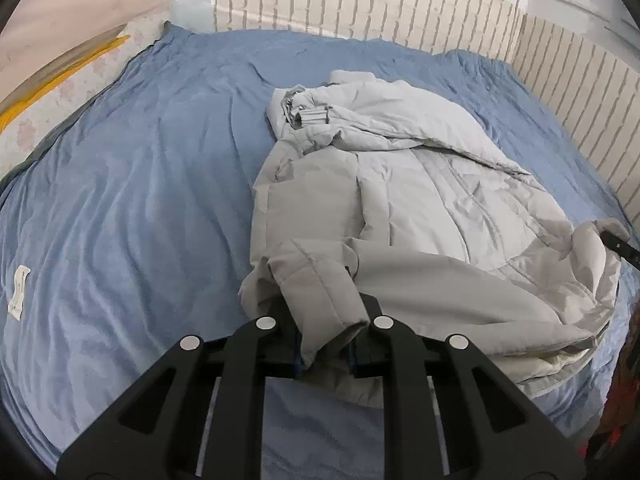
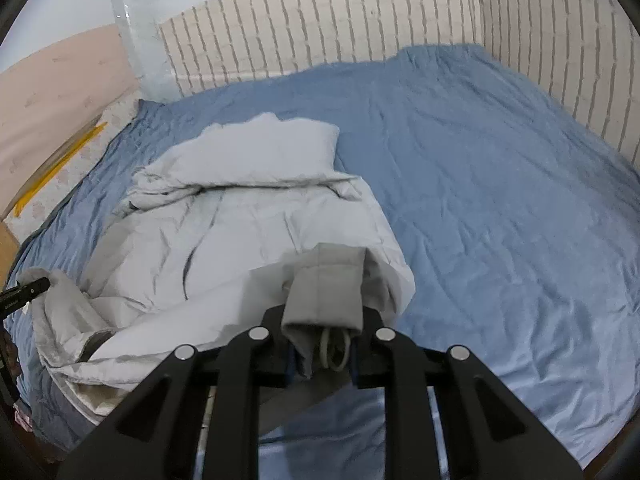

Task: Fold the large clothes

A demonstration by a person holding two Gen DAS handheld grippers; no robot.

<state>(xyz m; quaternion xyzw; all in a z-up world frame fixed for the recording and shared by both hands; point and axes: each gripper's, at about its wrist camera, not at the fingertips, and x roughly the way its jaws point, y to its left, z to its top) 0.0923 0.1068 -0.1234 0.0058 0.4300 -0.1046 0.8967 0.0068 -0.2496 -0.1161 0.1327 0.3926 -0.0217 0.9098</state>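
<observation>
On the rumpled blue sheet (image 1: 132, 184), one puffy quilted grey coat (image 1: 420, 184) is lying toward twelve o'clock, its two cuffs being pinched by left gripper (image 1: 326, 334) and right gripper (image 2: 322, 334).

bed: a big blue sheet (image 1: 140, 200) covers it, all wrinkly | tag: a small white tag (image 1: 18, 289) sits on the sheet near the left edge | wall: white brick wall (image 1: 360, 0) behind the bed | side: yellow strip (image 1: 60, 76) left of the bed
</observation>
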